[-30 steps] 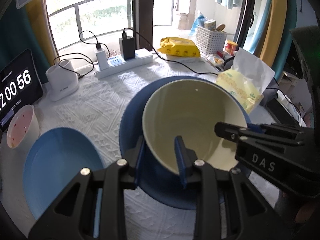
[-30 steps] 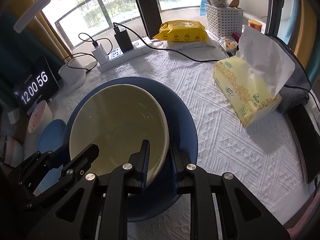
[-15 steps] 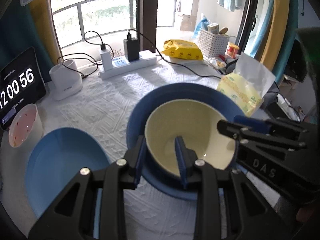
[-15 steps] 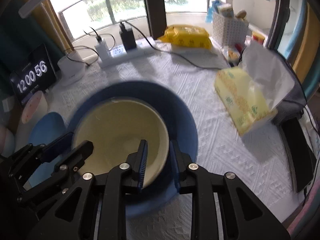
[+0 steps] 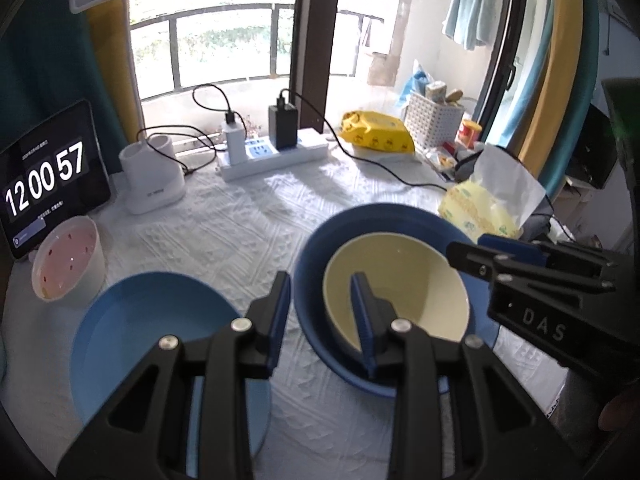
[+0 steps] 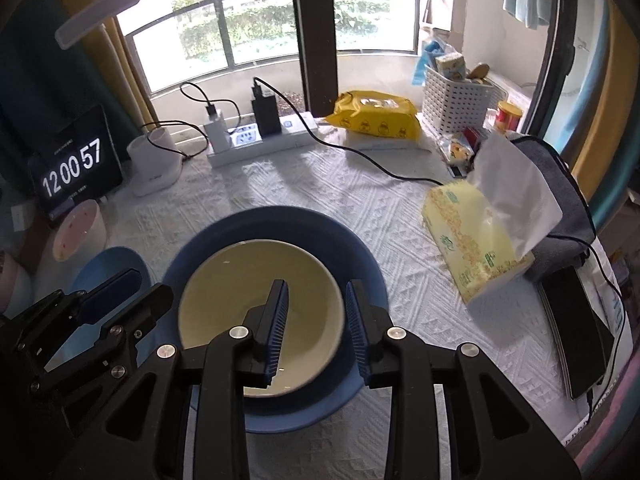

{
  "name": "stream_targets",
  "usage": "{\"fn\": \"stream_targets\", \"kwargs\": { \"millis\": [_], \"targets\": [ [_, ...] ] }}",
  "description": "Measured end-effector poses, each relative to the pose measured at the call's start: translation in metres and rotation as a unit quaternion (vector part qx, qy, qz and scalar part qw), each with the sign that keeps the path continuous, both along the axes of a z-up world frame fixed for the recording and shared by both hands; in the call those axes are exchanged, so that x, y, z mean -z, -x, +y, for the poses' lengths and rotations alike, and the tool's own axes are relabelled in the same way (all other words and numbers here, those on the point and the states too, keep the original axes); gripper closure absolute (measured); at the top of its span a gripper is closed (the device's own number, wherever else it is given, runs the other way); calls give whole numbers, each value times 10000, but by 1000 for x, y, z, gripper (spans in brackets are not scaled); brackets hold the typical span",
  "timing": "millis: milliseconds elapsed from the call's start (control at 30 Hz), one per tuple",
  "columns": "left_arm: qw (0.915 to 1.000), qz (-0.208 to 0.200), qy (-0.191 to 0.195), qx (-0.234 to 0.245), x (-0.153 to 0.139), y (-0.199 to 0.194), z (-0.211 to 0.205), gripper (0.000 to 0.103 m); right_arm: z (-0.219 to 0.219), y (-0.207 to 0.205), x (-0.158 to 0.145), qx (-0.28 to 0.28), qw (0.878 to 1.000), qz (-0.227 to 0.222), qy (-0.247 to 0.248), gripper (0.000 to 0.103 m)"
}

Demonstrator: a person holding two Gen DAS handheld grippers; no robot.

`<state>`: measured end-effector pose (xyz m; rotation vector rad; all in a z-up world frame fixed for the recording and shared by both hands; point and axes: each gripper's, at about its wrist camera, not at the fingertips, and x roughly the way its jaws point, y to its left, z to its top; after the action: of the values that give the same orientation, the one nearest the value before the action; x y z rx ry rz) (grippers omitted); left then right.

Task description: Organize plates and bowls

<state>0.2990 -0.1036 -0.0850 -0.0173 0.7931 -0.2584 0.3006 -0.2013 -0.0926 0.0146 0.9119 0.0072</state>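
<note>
A cream bowl (image 5: 396,284) (image 6: 260,296) sits inside a dark blue bowl (image 5: 340,236) (image 6: 276,220) on the white tablecloth. My left gripper (image 5: 320,312) is open, its fingers astride the left rims of both bowls, a little above them. My right gripper (image 6: 316,320) is open, its fingers astride the cream bowl's right rim without pinching it. A light blue plate (image 5: 152,328) (image 6: 112,264) lies to the left. A small white bowl with a pink inside (image 5: 68,260) (image 6: 76,232) stands beyond it.
A clock tablet (image 5: 44,180), a white holder (image 5: 152,184), a power strip with chargers (image 5: 272,148) and cables run along the back. A yellow tissue pack (image 6: 476,240), a yellow packet (image 6: 376,120), a white basket (image 6: 456,100) and a phone (image 6: 576,328) are on the right.
The cream bowl came down from the grippers into the dark blue bowl. Both grippers opened and pulled back and up from it.
</note>
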Motion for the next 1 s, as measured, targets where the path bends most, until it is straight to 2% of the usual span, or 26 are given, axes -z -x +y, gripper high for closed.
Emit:
{"fn": "stream_targets", "kwargs": {
  "millis": [100,167,567,633,767,933,1000],
  "targets": [
    [9999,-62,85,-45,-6,2,10,67,7,-1,-5,-65,10000,-38,-37,71],
    [9998,-81,144,-88,-8,2,17,59,11,-2,-8,-108,9999,-70,-46,71],
    [9981,-185,350,-481,-17,-1,68,58,49,-6,-17,-395,9991,-148,-24,70],
    [9977,-204,363,-530,-19,-2,74,58,53,-9,-17,-427,9990,-136,-53,68],
    [9968,-192,422,-644,-19,-5,89,58,66,-13,-17,-578,9981,-190,-85,56],
    [9963,-125,495,-699,-19,-8,105,58,87,-19,-16,-825,9964,-197,-39,53],
    [9959,-135,496,-750,-20,-9,113,55,95,-21,-16,-909,9956,-206,-28,48]
  ]
}}
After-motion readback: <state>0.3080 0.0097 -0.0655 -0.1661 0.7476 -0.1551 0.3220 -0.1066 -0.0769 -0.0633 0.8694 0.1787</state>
